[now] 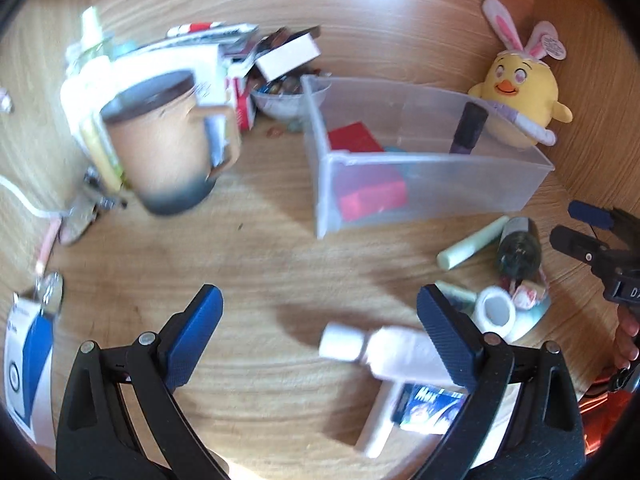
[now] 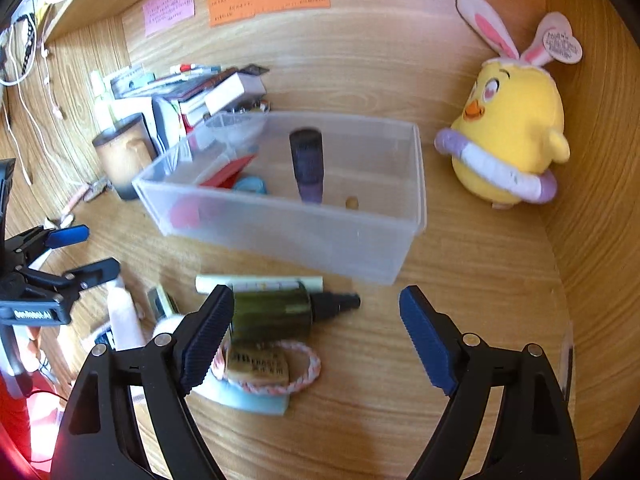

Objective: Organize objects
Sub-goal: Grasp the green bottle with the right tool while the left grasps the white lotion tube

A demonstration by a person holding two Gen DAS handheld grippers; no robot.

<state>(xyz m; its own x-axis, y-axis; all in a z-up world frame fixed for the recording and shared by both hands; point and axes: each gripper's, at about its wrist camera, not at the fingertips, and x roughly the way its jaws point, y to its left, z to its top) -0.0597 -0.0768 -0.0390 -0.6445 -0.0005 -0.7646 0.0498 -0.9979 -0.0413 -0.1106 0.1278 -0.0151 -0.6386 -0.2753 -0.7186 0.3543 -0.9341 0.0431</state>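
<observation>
Green bottle point(image 2: 276, 312) lies on the desk before the clear bin point(image 2: 280, 224), partly behind one finger of the wide-open, empty right gripper point(image 2: 316, 344), so centre it first; left gripper point(image 1: 320, 344) gapes empty too.

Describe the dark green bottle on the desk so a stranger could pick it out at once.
Find the clear plastic bin in the middle of the wooden desk. Just in front of its near wall, a dark green bottle lies on its side beside a pale green tube. Its black nozzle, pointing right, sets it apart.
</observation>
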